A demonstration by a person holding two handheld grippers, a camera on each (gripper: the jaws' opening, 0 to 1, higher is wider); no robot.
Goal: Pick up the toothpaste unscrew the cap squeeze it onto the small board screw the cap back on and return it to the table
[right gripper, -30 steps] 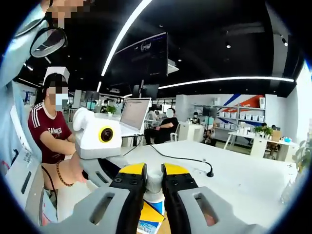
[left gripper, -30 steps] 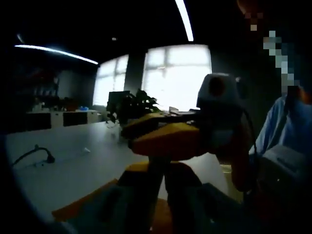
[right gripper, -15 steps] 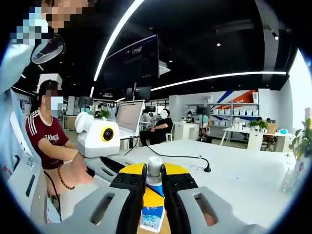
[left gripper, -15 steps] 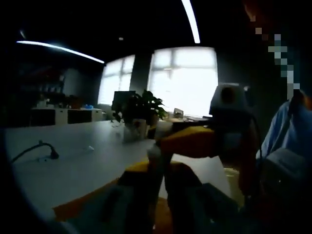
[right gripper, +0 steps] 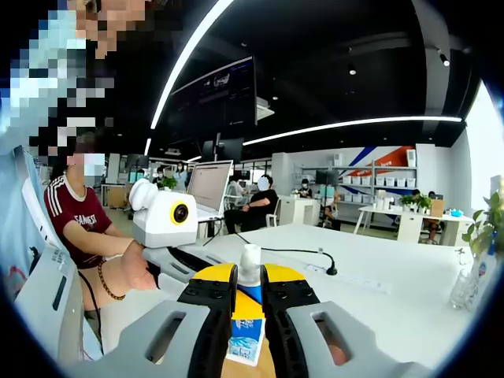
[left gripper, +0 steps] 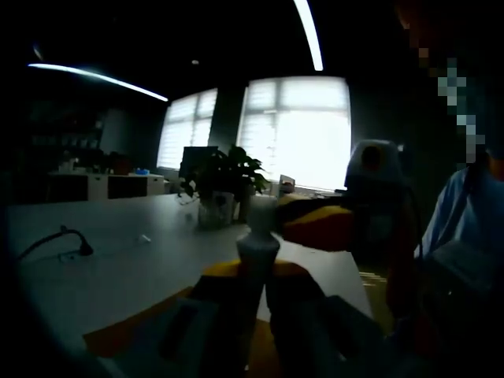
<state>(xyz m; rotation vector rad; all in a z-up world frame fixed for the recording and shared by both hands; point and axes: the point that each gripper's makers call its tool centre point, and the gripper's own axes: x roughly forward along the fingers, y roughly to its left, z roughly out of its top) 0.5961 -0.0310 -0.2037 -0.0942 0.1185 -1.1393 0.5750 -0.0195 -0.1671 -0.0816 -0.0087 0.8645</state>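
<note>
Left gripper view, dim and backlit:
- Cable: far to the left of the jaws, lying on the white bench.
- Potted plant: beyond the jaw tips, on the bench before bright windows.
- Left gripper: jaws clenched on the toothpaste, whose neck stands up between the tips; whether the cap is on cannot be told in this light.
- Right gripper: yellow jaws reaching in from the right, tips just beside the tube's top; the gap is too dark to judge.
- Person's blue sleeve: far right, behind that gripper.

Right gripper view:
- Seated person in a red shirt: far left.
- Left gripper: coming in from the left, partly hidden by the jaws.
- Laptop: beyond it.
- Right gripper: jaws drawn close on either side of the toothpaste, white top rising just past the tips; contact cannot be told.
- Cable: beyond the jaws on the bench.
- Bottle: far right.
</note>
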